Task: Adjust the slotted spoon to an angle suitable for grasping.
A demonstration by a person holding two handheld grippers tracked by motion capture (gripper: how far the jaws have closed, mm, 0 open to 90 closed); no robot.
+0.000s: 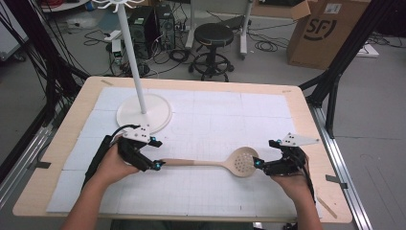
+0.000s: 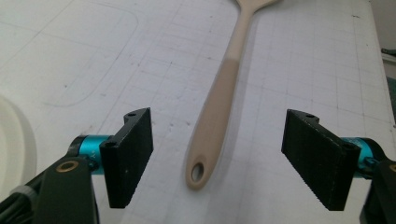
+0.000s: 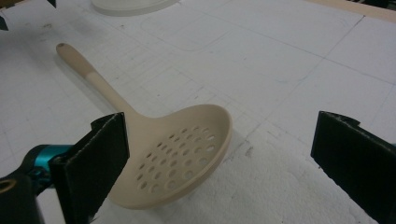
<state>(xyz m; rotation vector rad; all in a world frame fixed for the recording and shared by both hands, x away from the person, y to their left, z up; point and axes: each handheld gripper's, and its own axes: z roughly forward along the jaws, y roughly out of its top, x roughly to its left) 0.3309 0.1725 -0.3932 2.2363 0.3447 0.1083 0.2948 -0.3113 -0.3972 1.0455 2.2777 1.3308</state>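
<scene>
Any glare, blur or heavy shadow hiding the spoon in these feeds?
High view: even light, slightly soft, the slotted spoon is clear on the white mat. Left gripper view: handle sharp between open jaws of the left gripper, thin shadow only. Right gripper view: bowl holes crisp, the right gripper slightly blurred up close, no glare.

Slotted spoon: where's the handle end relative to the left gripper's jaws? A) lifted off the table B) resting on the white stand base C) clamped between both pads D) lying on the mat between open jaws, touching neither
D: in the left gripper view the slotted spoon lies flat on the mat with its holed handle end between the left gripper, a clear gap to each pad.
</scene>
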